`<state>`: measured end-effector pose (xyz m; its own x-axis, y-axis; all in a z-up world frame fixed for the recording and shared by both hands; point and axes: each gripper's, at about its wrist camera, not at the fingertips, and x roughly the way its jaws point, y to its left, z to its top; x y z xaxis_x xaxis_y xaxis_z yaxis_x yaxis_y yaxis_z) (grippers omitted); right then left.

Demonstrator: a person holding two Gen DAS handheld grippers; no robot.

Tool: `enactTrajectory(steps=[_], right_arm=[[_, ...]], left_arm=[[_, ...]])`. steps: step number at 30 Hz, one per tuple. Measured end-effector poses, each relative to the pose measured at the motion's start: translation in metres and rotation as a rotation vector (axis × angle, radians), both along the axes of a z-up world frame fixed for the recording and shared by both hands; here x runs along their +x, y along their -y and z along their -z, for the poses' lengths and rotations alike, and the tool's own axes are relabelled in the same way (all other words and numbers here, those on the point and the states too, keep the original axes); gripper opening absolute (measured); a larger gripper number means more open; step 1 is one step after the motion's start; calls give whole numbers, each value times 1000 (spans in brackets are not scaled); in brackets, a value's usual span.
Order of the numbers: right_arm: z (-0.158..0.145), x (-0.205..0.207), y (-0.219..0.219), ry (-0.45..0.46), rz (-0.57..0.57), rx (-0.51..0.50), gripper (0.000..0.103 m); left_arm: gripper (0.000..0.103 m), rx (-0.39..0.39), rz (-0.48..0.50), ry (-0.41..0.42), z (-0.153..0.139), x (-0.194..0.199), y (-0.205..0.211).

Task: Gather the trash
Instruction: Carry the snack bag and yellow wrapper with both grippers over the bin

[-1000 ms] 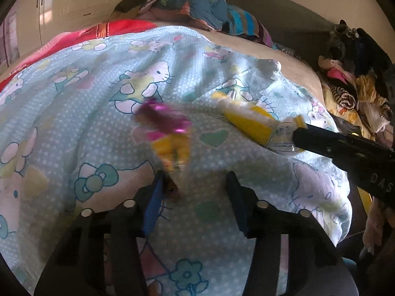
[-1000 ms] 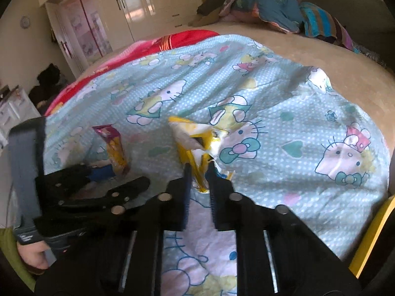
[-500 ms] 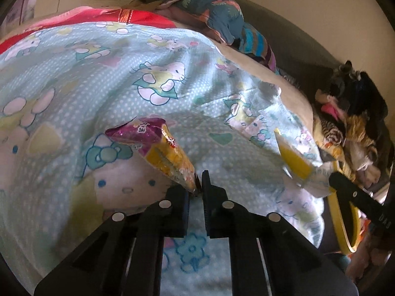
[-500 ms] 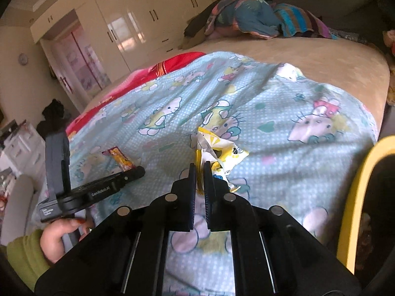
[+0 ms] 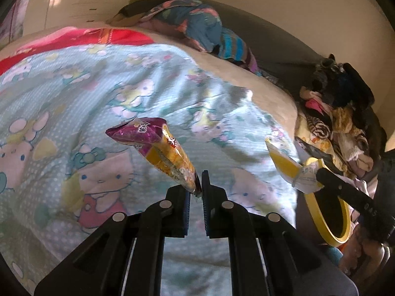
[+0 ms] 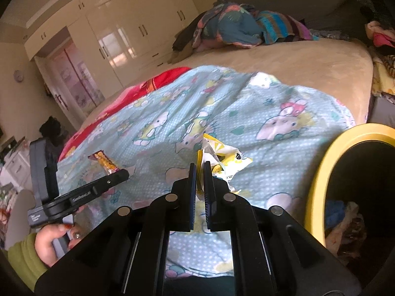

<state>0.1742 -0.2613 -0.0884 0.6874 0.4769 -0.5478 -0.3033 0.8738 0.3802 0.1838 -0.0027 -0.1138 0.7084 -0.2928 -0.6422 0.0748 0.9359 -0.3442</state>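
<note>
My left gripper (image 5: 199, 182) is shut on the corner of a pink and orange snack wrapper (image 5: 158, 149) and holds it above the Hello Kitty blanket (image 5: 74, 93). My right gripper (image 6: 200, 175) is shut on a yellow and white crumpled wrapper (image 6: 222, 162), lifted off the blanket (image 6: 246, 113). In the left wrist view the right gripper (image 5: 321, 175) holds that yellow wrapper (image 5: 288, 170) just above the yellow-rimmed bin (image 5: 328, 217). In the right wrist view the left gripper (image 6: 121, 175) and its wrapper (image 6: 103, 162) are at the left.
The yellow-rimmed trash bin (image 6: 318, 172) stands beside the bed at the right, with some items inside. A pile of clothes (image 5: 340, 113) lies at the right. Folded bedding (image 6: 237, 24) sits at the head of the bed. White wardrobes (image 6: 128, 34) stand behind.
My left gripper has closed on the pink and orange wrapper and lifted it. My right gripper has carried the yellow wrapper up and right, toward the yellow-rimmed bin.
</note>
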Motion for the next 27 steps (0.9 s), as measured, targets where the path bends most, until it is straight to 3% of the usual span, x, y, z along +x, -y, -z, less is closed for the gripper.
enactTrajectory(steps=[10,27], right_arm=[[-8,-11,40,17,80,29,3],[-13,-28,95,29,194,61,3]], left_arm=[[9,26,132,53,-27,-12,56],[9,59,308,87,-45,-28,128]])
